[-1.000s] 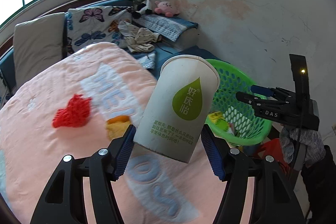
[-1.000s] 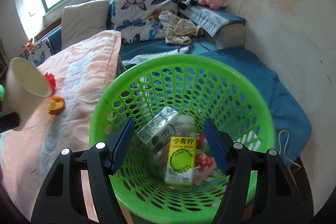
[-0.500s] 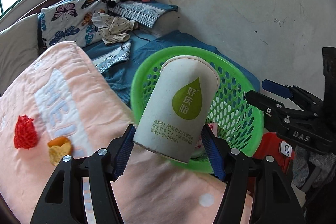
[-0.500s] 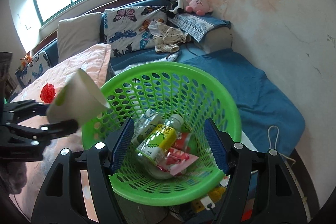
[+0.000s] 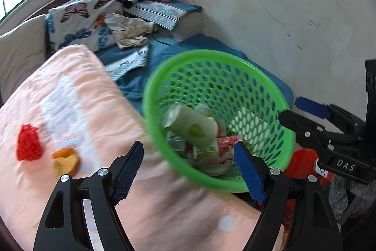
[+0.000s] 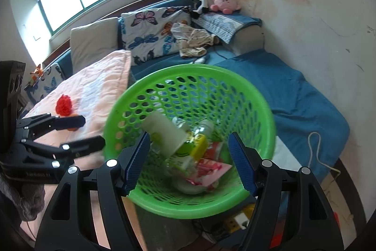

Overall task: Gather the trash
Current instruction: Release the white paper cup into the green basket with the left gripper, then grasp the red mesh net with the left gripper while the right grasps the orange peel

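Note:
The white paper cup (image 5: 192, 126) with a green drop logo lies blurred inside the green mesh basket (image 5: 211, 53), on top of other trash. My left gripper (image 5: 188, 147) hovers at the basket's near rim; its jaws are opening and nothing is between them. In the right wrist view the cup (image 6: 164, 133) rests by a yellow-green carton (image 6: 199, 145) and a red wrapper (image 6: 211, 168). My right gripper (image 6: 189, 137) stands open over the basket's (image 6: 192, 68) near rim, holding nothing. A red net ball (image 5: 28, 142) and an orange peel (image 5: 65, 159) lie on the pink blanket.
The pink blanket (image 5: 70, 91) covers the bed left of the basket. A blue sheet (image 6: 293, 91) lies behind it, below a stained wall. Pillows, crumpled cloth (image 6: 192, 41) and plush toys (image 6: 225, 4) sit at the back. A white cord (image 6: 315, 145) trails at the right.
My left gripper has opened and let go of the paper cup, which has dropped into the basket. The basket now sits nearer in the left wrist view.

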`<state>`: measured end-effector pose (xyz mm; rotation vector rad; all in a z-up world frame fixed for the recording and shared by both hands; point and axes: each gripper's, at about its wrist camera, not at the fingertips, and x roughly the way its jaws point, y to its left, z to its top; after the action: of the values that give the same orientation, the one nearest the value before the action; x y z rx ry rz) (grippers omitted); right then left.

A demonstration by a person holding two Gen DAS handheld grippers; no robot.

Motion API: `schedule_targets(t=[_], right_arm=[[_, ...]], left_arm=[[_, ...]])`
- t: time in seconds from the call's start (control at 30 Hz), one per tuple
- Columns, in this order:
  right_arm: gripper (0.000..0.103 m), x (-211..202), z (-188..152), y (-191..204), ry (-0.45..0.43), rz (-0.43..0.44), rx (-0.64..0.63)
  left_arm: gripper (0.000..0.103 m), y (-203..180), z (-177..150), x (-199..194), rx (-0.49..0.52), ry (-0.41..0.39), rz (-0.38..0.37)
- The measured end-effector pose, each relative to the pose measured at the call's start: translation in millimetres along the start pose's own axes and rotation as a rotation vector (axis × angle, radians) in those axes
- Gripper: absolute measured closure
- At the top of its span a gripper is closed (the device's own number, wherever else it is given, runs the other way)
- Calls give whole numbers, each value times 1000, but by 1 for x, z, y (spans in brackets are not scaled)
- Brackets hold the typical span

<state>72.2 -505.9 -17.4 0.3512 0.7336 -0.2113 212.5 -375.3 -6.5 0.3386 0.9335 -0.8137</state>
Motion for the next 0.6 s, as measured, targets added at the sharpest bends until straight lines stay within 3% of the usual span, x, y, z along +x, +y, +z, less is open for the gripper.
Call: schedule_targets(t=[0.17, 0.4, 0.6], right_arm=[[33, 1, 1, 21, 3, 35, -28], [32, 5, 10, 54, 11, 86, -74], [32, 14, 17, 89, 29, 141, -128]], left_arm=[[27, 31, -6, -23, -38, -44, 99], [27, 104, -9, -47, -149, -84, 313], [27, 165, -11, -41, -238, -56, 398]])
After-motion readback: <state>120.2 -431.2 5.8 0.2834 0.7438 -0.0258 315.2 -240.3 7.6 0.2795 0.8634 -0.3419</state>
